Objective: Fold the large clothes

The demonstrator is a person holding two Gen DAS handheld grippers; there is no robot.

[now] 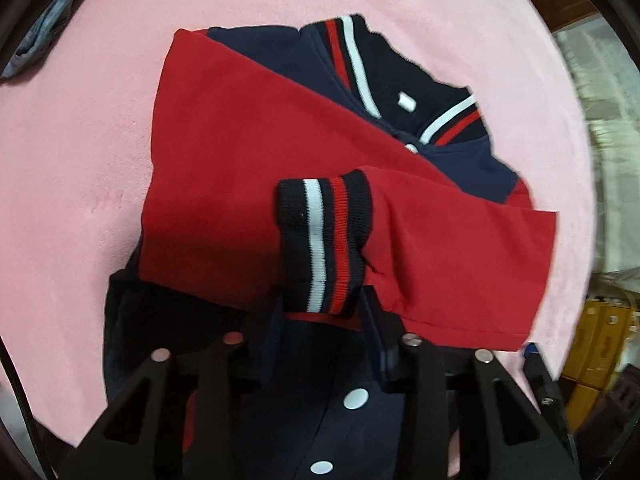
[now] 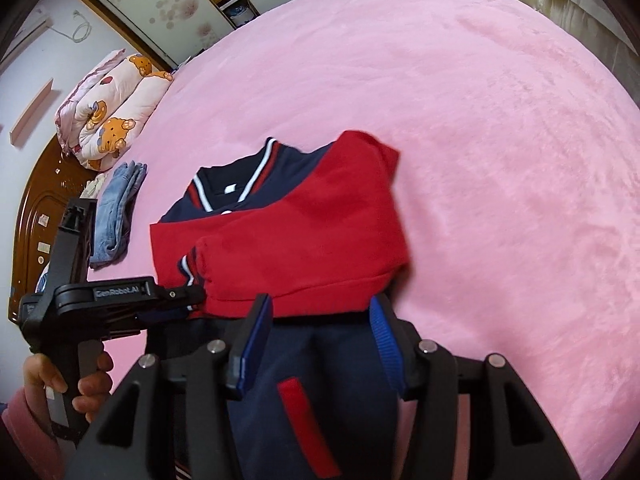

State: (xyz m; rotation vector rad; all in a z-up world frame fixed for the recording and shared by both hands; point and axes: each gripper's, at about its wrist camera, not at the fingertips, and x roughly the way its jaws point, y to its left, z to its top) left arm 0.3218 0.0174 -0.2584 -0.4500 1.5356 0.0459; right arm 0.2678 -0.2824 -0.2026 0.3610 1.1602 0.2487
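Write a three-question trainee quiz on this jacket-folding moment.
1. True or false: both red sleeves are folded across the jacket.
2. What sits between the open fingers of the left gripper? A) collar B) striped cuff C) jeans
3. Fill in: the jacket lies on a ___ blanket.

Key: 1 true; 2 B; 3 pink. The right gripper is open too, over the jacket's lower part.

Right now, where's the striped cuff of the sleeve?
In the left wrist view the striped cuff sits centre frame, lying on the red sleeves folded across the jacket, its near end between the open fingers of the left gripper.
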